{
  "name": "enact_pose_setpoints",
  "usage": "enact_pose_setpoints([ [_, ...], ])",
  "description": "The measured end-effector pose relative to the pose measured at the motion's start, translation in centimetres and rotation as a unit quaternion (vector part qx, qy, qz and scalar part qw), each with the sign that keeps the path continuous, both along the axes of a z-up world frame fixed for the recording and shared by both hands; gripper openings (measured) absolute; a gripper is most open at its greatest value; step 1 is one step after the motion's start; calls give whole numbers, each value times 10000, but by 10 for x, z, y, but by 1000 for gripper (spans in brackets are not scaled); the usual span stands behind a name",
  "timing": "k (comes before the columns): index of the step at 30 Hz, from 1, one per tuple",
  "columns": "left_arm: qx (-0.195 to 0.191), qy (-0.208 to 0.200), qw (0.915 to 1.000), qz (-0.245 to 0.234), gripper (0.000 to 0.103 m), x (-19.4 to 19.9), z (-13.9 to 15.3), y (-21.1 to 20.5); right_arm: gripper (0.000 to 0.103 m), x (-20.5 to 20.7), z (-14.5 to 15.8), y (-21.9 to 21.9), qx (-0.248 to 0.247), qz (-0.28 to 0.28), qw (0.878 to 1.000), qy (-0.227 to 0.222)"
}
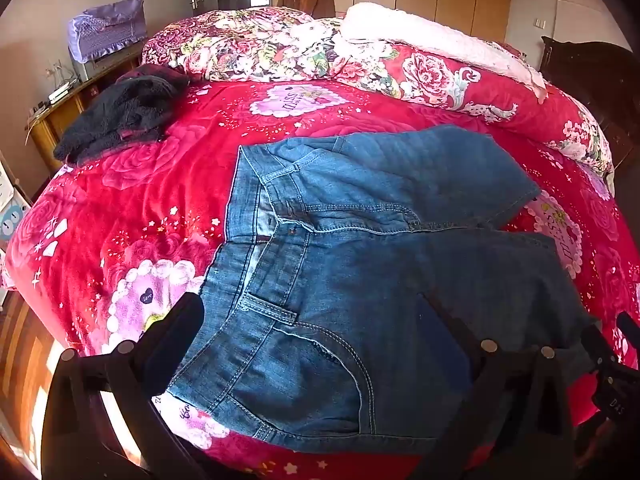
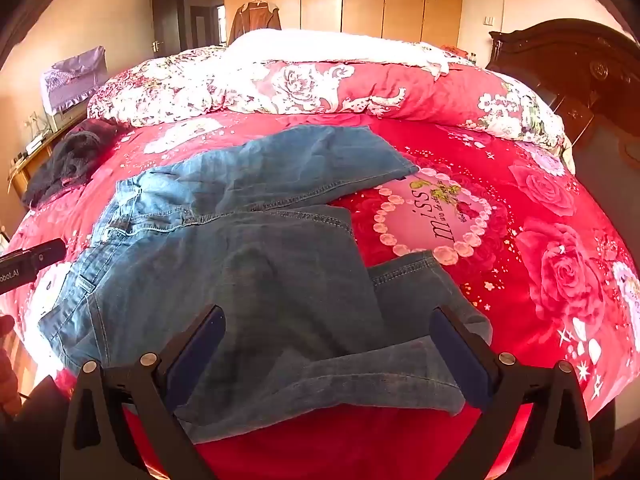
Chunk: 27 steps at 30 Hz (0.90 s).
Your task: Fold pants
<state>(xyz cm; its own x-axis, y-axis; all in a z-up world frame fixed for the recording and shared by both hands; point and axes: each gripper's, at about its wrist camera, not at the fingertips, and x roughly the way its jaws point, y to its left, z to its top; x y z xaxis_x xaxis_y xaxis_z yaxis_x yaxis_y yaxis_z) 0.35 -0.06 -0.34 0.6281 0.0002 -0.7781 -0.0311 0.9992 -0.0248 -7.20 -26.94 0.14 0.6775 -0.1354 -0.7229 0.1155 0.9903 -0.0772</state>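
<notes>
The blue jeans lie spread on the red floral bedspread, front side up, the waistband toward the left and the legs running off to the right, so the long axis goes across both views rather than away from them. The far leg lies out flat; the near leg is doubled back on itself, its hem lying just ahead of the right gripper.

The left gripper hovers over the near hip and front pocket, jaws wide apart and holding nothing. The right gripper hovers over the near thigh and the doubled leg, jaws likewise spread and empty; whether either touches the denim cannot be told.

Judged from this, the left is nearer the waistband and the right nearer the leg ends, which suits bringing one half of the jeans over the other along that long axis. The crumpled near leg probably wants straightening first.

A dark fleece garment sits well apart at the far left, and a rolled floral quilt lies along the far side of the bed; neither blocks the jeans
</notes>
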Motion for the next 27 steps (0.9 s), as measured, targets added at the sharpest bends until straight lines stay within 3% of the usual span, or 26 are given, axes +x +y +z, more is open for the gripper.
enact_pose_setpoints([
  [3,-83,118,9999,-33,103,5,5,13,102,-3,0,1,57,-49,9999,-134],
  [9,175,-41,9998,114,103,-6,-3,4,102,-18,-5,-7,202,-105,9991,-369],
  [27,429,-157,9987,213,103,-5,-16,3,102,-15,-15,-10,192,-184,9990,-354],
])
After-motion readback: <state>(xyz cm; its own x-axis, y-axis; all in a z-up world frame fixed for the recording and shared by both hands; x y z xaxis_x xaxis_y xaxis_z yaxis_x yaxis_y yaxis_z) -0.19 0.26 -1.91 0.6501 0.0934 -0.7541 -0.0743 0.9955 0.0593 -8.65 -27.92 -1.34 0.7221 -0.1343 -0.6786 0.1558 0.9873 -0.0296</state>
